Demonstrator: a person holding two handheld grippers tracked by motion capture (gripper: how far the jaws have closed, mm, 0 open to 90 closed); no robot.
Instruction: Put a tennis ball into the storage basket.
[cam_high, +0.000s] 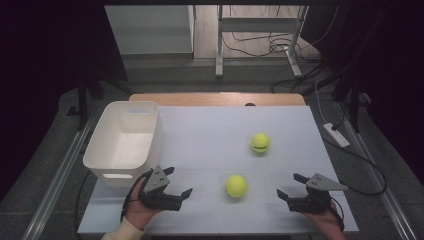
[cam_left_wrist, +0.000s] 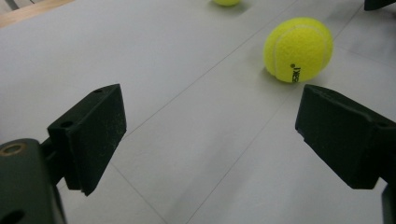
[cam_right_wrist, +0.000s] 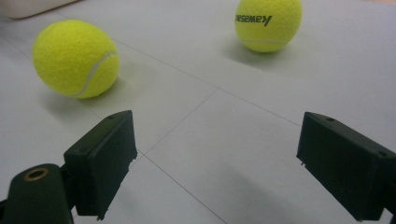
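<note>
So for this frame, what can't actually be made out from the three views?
- White bin: its floor nearest the person, high view, hidden by its own front wall.
- Far tennis ball: left gripper view, cut off by the top edge.
- Near tennis ball print: high view, too small; left gripper view, partly turned away.
- Right gripper: left gripper view, just a corner at the top edge.

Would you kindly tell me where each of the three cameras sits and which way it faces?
High view: above the person's edge of the table, looking forward and down at the bin and two balls; both hands and open grippers show, left gripper, right gripper.
Left gripper view: rides the left gripper low over the table, facing the near ball; its own jaws show.
Right gripper view: rides the right gripper, facing both balls, far ball; its own jaws show.
Shared: both gripper views see the near ball.
</note>
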